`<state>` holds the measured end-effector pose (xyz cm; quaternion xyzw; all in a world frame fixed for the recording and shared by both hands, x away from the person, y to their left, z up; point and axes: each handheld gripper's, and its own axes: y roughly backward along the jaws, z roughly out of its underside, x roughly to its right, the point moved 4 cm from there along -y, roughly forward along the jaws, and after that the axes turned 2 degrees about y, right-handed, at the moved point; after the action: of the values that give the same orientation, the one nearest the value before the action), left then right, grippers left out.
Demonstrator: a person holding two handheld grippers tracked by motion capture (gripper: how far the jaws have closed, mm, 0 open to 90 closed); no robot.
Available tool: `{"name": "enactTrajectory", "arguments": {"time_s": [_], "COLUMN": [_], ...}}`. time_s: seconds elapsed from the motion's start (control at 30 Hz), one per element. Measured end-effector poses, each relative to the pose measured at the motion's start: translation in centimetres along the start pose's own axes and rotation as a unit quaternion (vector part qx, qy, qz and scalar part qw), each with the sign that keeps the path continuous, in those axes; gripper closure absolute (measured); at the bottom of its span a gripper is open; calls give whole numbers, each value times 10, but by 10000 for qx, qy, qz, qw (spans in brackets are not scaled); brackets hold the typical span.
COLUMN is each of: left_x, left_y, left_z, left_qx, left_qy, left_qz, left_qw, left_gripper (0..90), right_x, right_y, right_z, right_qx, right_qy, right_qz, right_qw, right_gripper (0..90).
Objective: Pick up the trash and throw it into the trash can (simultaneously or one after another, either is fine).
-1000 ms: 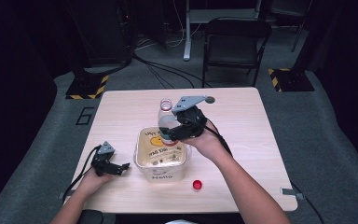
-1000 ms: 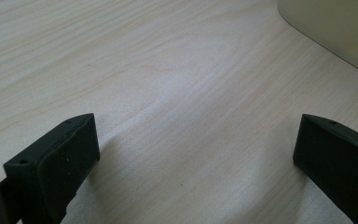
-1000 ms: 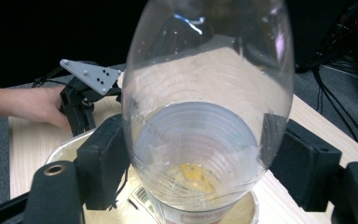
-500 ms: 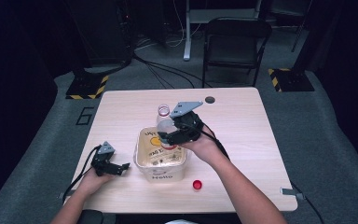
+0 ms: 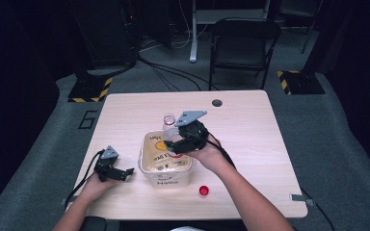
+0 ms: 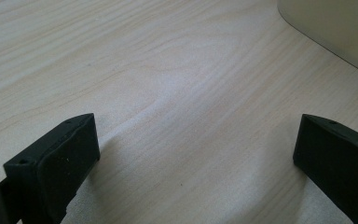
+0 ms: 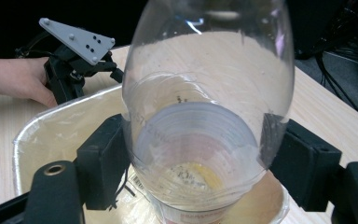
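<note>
**Clear bottle held over the tub**

Pale wood makes up the tabletop (image 5: 250, 144), which carries everything here. Near its front middle stands a cream plastic tub (image 5: 166, 166) with printed lettering that is too blurred to read in full; in the left gripper view just a corner of the tub (image 6: 340, 32) shows, cut off by the frame's edge.

Above the tub, the right gripper (image 5: 176, 144) clamps a clear plastic bottle (image 5: 168, 122), one black jaw pressed on each side of its body. In the right gripper view the bottle (image 7: 209, 93) is capless, its open mouth pointing down into the tub (image 7: 42, 135), and its far end is cut off at the top of the frame. Yellowish matter seen through the neck is hard to make out.

The left gripper (image 5: 123, 172) rests on the tabletop left of the tub, jaws spread wide with bare wood between them.

A small red cap (image 5: 203, 190) lies just in front of the tub's right corner.
</note>
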<state>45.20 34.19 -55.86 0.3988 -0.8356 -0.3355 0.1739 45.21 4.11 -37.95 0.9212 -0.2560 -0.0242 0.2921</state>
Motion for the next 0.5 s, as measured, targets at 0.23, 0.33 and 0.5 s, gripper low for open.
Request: {"name": "enactTrajectory", "arguments": {"time_s": [0.23, 0.33, 0.5], "left_x": [0, 0, 0], "left_y": [0, 0, 0], "left_z": [0, 0, 0], "left_qx": [9, 9, 0], "left_qy": [0, 2, 1], "left_qz": [-5, -3, 0], "left_qw": [10000, 10000, 10000], "left_gripper": [0, 0, 0], "right_x": [0, 0, 1], "right_y": [-6, -8, -11], "right_z": [8, 11, 16], "right_qx": [-76, -78, -137], "right_qy": [22, 10, -22], "right_qz": [-22, -9, 8], "right_qw": [10000, 10000, 9999], "right_gripper": [247, 247, 247]}}
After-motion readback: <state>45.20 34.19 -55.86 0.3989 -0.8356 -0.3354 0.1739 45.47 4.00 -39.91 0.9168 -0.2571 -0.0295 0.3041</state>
